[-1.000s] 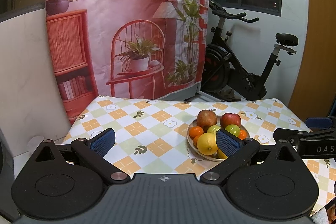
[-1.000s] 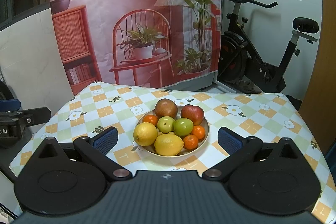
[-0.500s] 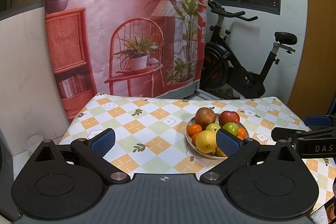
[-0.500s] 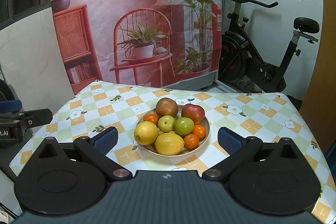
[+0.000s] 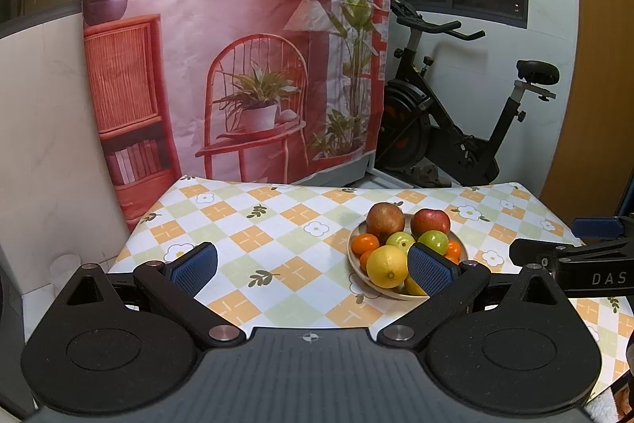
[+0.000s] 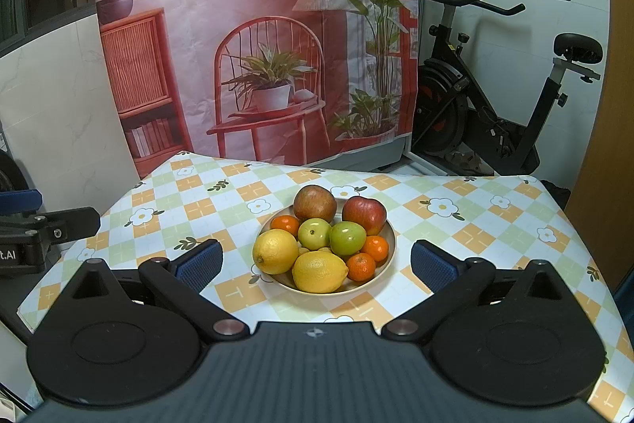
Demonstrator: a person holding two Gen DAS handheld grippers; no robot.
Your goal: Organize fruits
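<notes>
Left wrist view: the left gripper is spread wide and holds nothing, above the tablecloth. The bowl of fruit lies at about 2 o'clock from its centre, partly behind the right-hand pad. The right gripper's tip pokes in at 3 o'clock.

Right wrist view: the right gripper is also wide apart and empty. The bowl sits between its pads, at 12 o'clock, with two lemons in front, apples behind and oranges at the sides. The bike stands at 2 o'clock.
</notes>
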